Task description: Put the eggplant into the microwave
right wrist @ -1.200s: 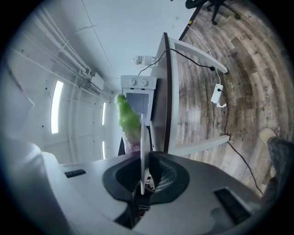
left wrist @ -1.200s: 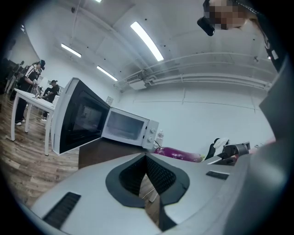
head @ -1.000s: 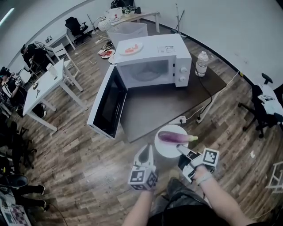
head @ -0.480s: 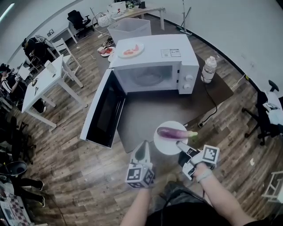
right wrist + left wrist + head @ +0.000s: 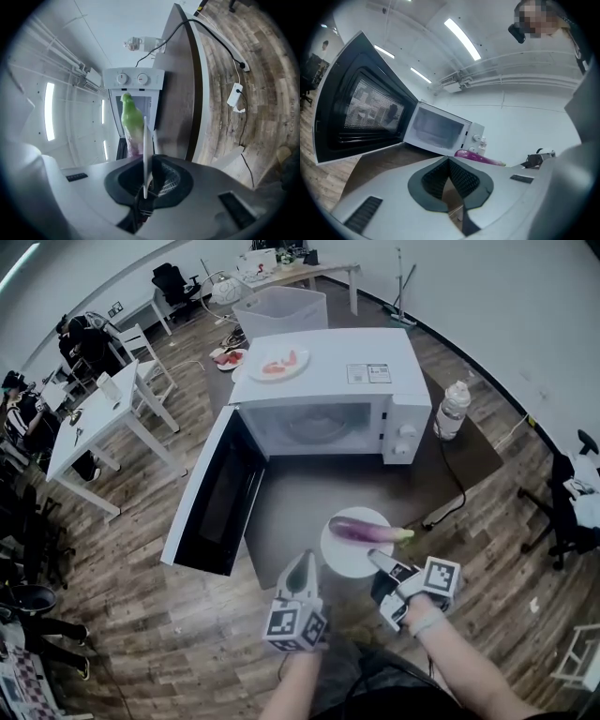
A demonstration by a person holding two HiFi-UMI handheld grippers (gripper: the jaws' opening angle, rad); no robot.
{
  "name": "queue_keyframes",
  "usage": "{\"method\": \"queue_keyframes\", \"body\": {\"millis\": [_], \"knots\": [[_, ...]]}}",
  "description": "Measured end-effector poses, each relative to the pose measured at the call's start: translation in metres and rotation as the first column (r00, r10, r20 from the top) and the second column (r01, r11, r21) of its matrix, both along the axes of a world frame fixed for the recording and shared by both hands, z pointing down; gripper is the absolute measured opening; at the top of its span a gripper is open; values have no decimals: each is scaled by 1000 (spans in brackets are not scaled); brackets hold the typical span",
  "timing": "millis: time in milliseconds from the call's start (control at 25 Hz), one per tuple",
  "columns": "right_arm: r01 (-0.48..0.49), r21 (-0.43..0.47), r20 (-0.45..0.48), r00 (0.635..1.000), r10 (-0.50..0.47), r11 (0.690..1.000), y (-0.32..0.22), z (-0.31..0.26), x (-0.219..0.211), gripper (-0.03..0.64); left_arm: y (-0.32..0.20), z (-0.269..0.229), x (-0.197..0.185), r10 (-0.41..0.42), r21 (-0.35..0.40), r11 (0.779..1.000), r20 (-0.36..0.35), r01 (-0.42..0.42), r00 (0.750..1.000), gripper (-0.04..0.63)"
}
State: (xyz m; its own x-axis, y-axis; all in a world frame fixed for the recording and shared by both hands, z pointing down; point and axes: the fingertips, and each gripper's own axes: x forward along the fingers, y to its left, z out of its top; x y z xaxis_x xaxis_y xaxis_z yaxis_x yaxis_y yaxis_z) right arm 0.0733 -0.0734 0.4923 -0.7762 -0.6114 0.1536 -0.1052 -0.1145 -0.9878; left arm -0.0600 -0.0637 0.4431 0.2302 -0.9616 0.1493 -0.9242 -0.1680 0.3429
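A purple eggplant (image 5: 364, 532) with a green stem lies on a small white plate (image 5: 342, 556). My right gripper (image 5: 380, 564) is shut on that plate's near rim and carries it over the dark table (image 5: 300, 512). In the right gripper view the plate (image 5: 145, 145) shows edge-on between the jaws, with the eggplant (image 5: 131, 121) lying on it. The white microwave (image 5: 328, 357) stands ahead, its door (image 5: 217, 491) swung wide to the left and its cavity (image 5: 314, 426) empty. My left gripper (image 5: 302, 570) is shut and empty, left of the plate. The left gripper (image 5: 449, 161) faces the microwave (image 5: 440, 129), with the eggplant (image 5: 477, 158) to its right.
A plate of food (image 5: 279, 365) sits on top of the microwave. A water bottle (image 5: 452, 409) stands to its right, and a cable and power strip (image 5: 441, 514) run off the table's right edge. White tables (image 5: 94, 418) and chairs fill the left; a bin (image 5: 281, 307) stands behind.
Both grippers and the plate with the eggplant have come nearer to the microwave, which now looks larger and lower in the head view. The right gripper's hold on the plate is unchanged.
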Motion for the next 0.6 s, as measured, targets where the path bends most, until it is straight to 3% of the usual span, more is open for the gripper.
{"method": "queue_keyframes", "body": {"millis": [600], "knots": [[10,9,12,1000,-10,1000,-51,-3,-27,21,-51,9,-12,42,5,999,27,-42,999,0]]}}
